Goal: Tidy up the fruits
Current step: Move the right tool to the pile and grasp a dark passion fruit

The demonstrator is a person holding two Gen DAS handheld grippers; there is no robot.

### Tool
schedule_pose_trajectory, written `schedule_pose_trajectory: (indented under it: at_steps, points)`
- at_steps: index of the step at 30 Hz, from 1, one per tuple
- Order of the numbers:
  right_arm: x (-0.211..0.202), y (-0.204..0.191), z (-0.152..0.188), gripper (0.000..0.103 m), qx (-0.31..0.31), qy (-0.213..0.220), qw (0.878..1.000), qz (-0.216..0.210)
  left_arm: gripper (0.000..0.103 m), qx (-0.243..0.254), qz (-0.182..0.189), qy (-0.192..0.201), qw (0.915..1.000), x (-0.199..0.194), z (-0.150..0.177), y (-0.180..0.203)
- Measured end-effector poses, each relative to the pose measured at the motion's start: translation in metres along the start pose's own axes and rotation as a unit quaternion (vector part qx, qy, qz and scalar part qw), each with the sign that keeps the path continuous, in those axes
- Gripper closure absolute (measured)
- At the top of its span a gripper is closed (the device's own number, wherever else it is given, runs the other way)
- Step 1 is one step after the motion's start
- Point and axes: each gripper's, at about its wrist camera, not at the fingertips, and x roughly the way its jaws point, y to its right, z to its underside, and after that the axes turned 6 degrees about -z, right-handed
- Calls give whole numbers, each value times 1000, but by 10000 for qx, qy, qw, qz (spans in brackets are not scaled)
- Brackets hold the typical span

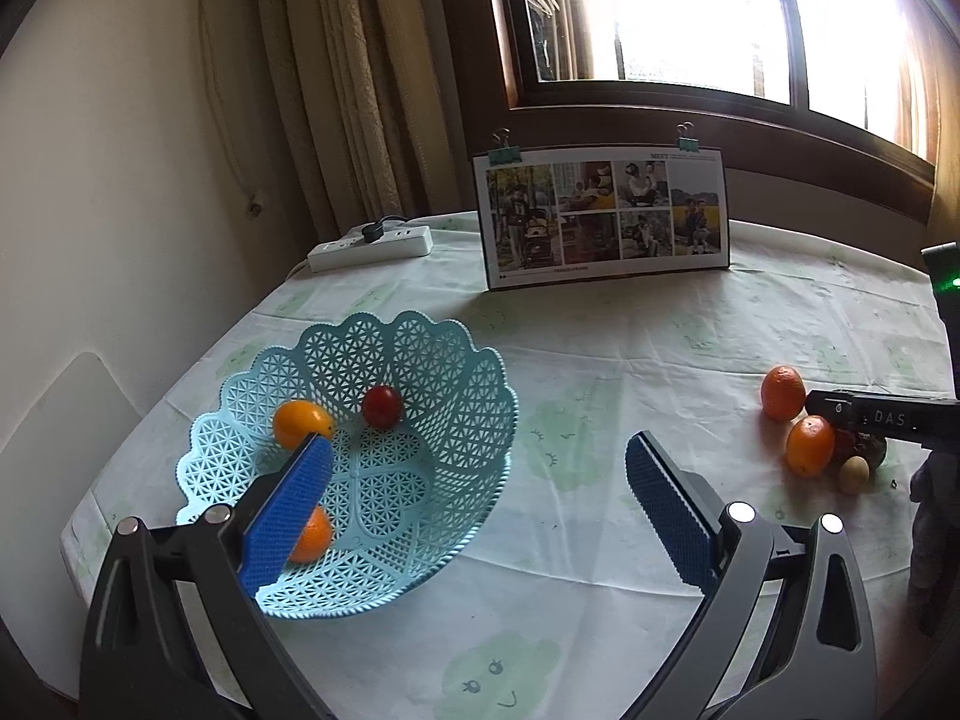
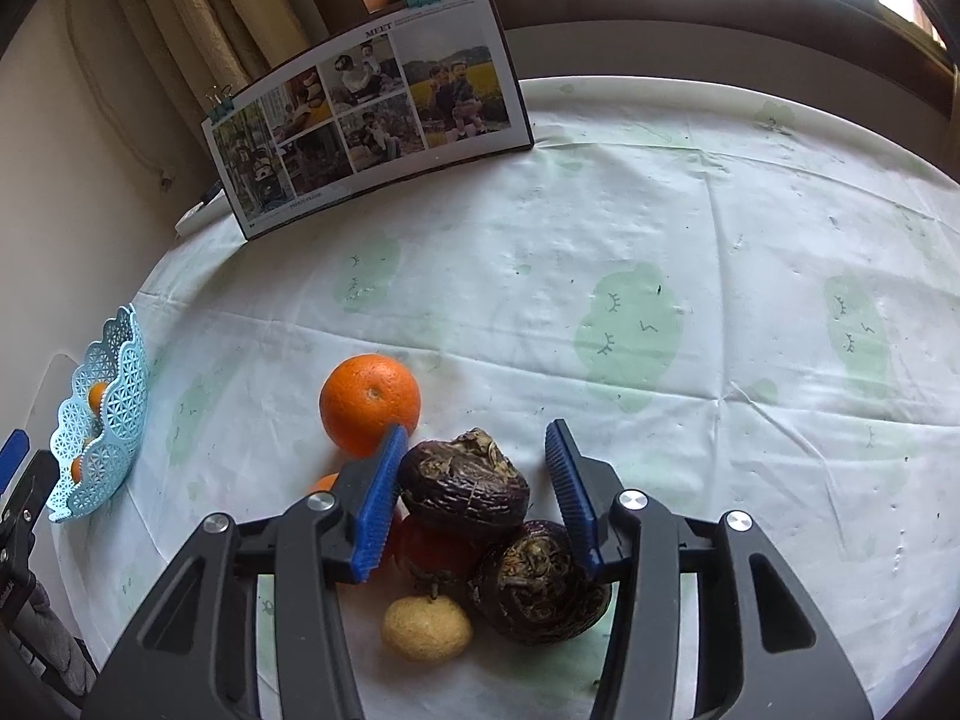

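Observation:
A light blue lattice basket (image 1: 420, 468) stands on the table at the left, holding two oranges (image 1: 300, 423) and a small red fruit (image 1: 381, 405). My left gripper (image 1: 480, 450) hangs open over the basket's near side with nothing between its fingers. In the right wrist view, loose fruit is piled together: an orange (image 2: 369, 402), two dark wrinkled fruits (image 2: 462, 486), a red fruit (image 2: 435, 546) and a small tan fruit (image 2: 427, 627). My right gripper (image 2: 475, 435) is open, its fingers on either side of the upper dark fruit, with a gap at the right pad (image 2: 570, 480).
A photo board (image 1: 606, 216) with binder clips stands upright at the back of the table, a white power strip (image 1: 372, 246) to its left. Wall and curtains lie behind, a window above. A white chair back (image 1: 66, 414) is off the table's left edge.

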Motion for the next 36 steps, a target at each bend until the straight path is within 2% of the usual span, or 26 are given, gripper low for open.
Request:
schedule_pose_trajectory:
  at_steps: [1, 5, 12, 20, 25, 30, 32, 36]
  points:
    - [-1, -1, 0, 63, -21, -9, 10000, -51, 4, 20, 12, 2, 10000, 0, -1, 2]
    - [-4, -2, 2, 64, -68, -11, 9999, -74, 4, 123, 98, 14, 9999, 1, -4, 14]
    - [-30, 7, 1, 64, -30, 322, 9995, 19, 4, 237, 379, -53, 9990, 7, -12, 38]
    - [-47, 37, 5, 64, 317, 509, 9981, 151, 4, 325, 1020, -196, 9941, 14, -20, 78]
    - [-47, 45, 5, 63, 428, 499, 9978, 90, 4, 622, 1395, -243, 9880, 14, -13, 111]
    - [-48, 45, 5, 64, 437, 520, 9977, 13, 14, 861, 1773, -328, 9798, 14, -5, 137]
    - [-49, 46, 5, 63, 457, 524, 9976, 3, 21, 881, 1883, -399, 9773, 17, -3, 141]
    - [-47, 46, 5, 63, 475, 514, 9976, 1, 27, 903, 2157, -592, 9705, 24, 0, 148]
